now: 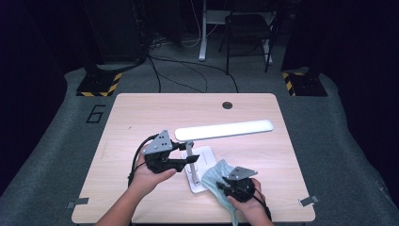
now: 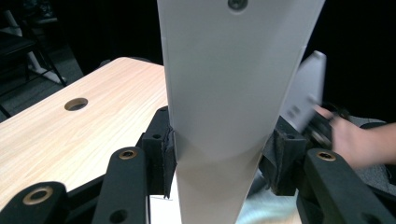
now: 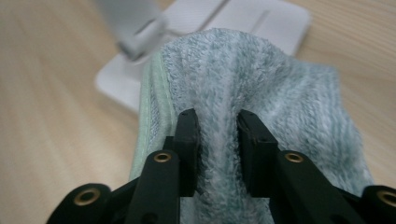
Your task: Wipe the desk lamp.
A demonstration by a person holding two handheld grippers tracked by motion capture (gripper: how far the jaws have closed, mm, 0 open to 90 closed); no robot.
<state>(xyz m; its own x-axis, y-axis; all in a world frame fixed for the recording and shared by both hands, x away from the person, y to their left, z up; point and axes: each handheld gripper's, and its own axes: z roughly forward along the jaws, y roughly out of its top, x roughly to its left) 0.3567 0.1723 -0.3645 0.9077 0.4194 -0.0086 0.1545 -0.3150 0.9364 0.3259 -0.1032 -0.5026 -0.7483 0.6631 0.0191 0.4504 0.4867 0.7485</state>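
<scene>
Dark floor and cables ring a pale wooden table. Centre frame stands a white desk lamp, stiff and top-heavy, best steadied by its upright post. Lower left of centre, the left gripper comes in level and clamps that post. Lower right, the right gripper pinches a soft, limp teal cloth, bunched against the lamp's base.

- The left gripper sat in the left hand, jaws pointing right, clamped either side of something.
- The right gripper sat lower in the right hand, jaws pinched together.
</scene>
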